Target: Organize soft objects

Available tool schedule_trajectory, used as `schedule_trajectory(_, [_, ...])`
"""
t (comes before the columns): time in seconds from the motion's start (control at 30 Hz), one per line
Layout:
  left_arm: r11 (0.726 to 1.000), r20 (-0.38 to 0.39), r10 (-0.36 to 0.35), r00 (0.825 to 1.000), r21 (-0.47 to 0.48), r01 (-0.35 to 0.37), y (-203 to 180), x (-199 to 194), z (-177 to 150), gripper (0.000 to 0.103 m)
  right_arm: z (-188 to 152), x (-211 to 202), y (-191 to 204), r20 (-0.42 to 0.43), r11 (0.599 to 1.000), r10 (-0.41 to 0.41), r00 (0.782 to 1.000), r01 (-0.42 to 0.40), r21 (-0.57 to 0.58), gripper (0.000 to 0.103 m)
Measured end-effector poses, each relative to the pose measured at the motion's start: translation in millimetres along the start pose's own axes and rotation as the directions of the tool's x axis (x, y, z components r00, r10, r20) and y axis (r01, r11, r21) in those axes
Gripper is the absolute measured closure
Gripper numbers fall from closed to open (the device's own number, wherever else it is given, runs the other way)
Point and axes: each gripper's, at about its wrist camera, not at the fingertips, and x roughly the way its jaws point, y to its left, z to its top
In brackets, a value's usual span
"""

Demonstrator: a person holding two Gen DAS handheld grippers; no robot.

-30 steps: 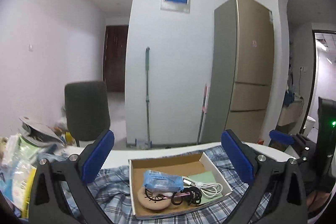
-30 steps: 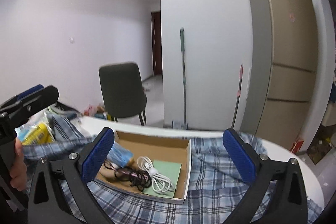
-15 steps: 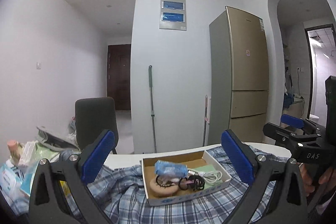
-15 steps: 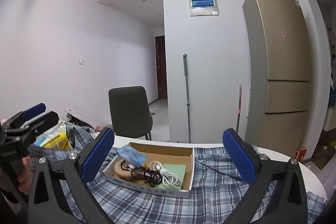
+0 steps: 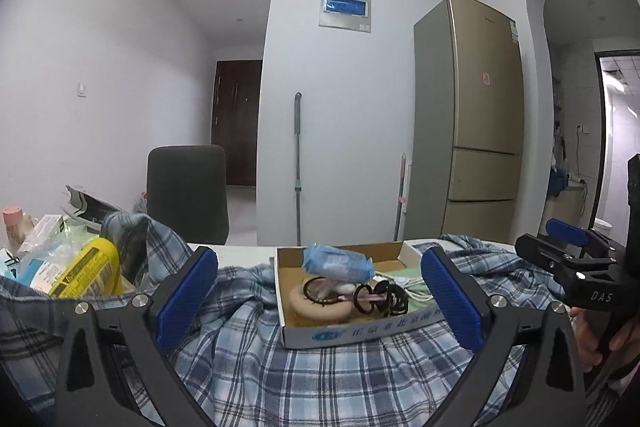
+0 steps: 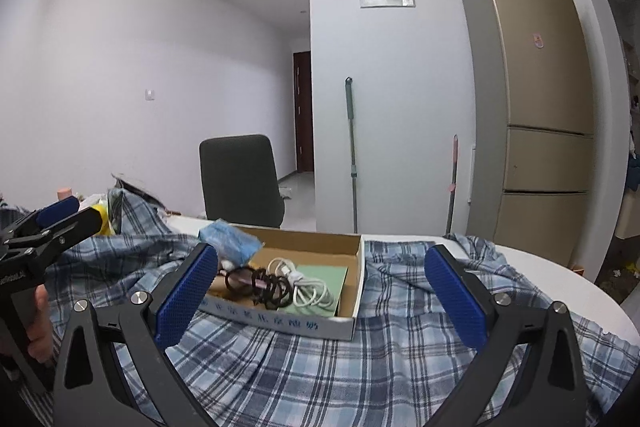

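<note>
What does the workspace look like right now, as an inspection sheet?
Surface: white table, mostly under a plaid shirt.
Job's things: cardboard box on the shirt, holding a blue pack, black hair ties, a tan round pad, a green card.
Clutter: yellow packet and packaging at the left.
Grippers: left gripper and right gripper open, empty.
Cables: white cable coiled in the box.
Surroundings: chair, fridge, mop.
</note>
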Motion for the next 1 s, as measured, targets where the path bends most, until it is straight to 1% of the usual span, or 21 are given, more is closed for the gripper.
schedule_trajectory(0.1, [1.000, 0.002, 0.006, 1.000, -0.003, -0.006, 0.7, 0.5, -4.3, 0.000, -3.3, 1.4, 0.4, -0.007, 1.000, 0.007, 1.000, -0.007, -0.005, 0.000])
schedule_trajectory(0.3, [1.000, 0.006, 0.012, 1.000, 0.010, -0.012, -2.0, -0.8, -7.8, 0.000, -5.3, -6.1, 1.2, 0.025, 1.000, -0.003, 1.000, 0.004, -0.012, 0.000])
schedule_trajectory(0.47, [1.000, 0.032, 0.005, 0.999, 0.010, -0.005, -1.2, -5.9, -7.3, 0.000, -4.5, -9.1, 1.3, 0.032, 1.000, -0.003, 0.999, 0.004, -0.018, 0.000])
schedule_trajectory(1.0, [1.000, 0.034, 0.013, 0.999, 0.010, -0.013, -2.6, -4.8, -6.5, 0.000, -4.2, -12.3, 3.8, 0.049, 1.000, 0.000, 0.999, 0.001, -0.024, 0.000])
